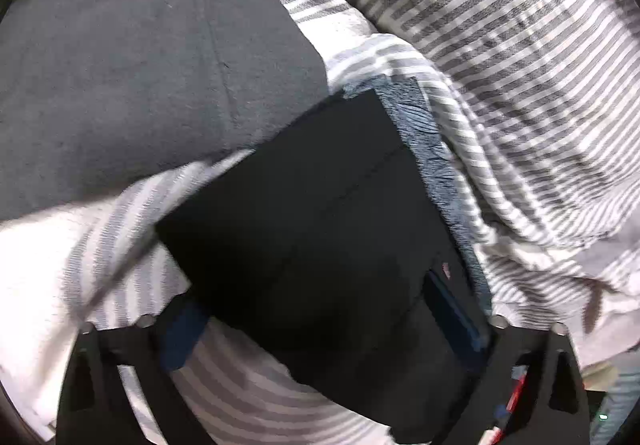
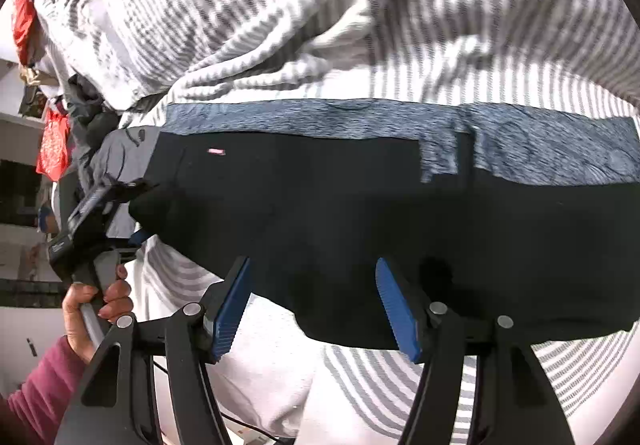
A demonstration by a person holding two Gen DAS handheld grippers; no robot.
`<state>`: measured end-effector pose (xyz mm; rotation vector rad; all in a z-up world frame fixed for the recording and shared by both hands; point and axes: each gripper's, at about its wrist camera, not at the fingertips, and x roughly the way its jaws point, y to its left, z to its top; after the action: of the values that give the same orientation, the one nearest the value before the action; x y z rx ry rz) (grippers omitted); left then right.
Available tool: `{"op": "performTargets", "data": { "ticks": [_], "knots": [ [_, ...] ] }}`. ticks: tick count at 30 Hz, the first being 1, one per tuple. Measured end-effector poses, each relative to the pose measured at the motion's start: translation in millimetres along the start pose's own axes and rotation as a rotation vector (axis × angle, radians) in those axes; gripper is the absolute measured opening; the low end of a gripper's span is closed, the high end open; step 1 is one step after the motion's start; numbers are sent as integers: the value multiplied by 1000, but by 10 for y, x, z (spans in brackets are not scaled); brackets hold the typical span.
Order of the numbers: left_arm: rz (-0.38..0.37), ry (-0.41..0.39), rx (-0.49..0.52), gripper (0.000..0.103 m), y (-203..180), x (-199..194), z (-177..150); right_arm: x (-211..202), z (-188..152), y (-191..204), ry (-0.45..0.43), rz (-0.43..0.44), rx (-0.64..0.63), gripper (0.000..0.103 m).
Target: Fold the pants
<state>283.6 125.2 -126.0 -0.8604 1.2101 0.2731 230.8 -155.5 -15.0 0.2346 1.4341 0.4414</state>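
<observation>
pants (image 1: 320,229) beside grey coat (image 1: 120,65), left view only

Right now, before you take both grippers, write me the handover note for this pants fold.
Left gripper: jaws open, straddling one end of the black pants; no pinch seen.
Right gripper: jaws open over the pants' long near edge, holding nothing.
Pants: folded flat into a long strip over a blue patterned cloth, on the striped bedding.
Done: lengthwise fold.
To do: probably folding end to end.
</observation>
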Motion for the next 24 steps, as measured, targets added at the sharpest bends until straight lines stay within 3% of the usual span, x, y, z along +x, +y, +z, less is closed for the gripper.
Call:
{"op": "performTargets", "data": {
  "ticks": [4, 7, 13, 20, 24],
  "knots": [
    [93, -32, 28, 57, -2, -44, -16, 37, 36, 79, 10, 27, 0, 66],
    [105, -57, 70, 46, -11, -111, -44, 20, 70, 120, 16, 44, 0, 66],
    [235, -149, 353, 38, -433, -229, -215, 1, 270, 289, 52, 99, -26, 66],
    [321, -225, 564, 38, -705, -286, -433, 158, 826, 747, 133, 222, -46, 66],
    [353, -246, 656, 38, -813, -251, -516, 362, 1025, 1144, 190, 221, -122, 70]
  ]
}}
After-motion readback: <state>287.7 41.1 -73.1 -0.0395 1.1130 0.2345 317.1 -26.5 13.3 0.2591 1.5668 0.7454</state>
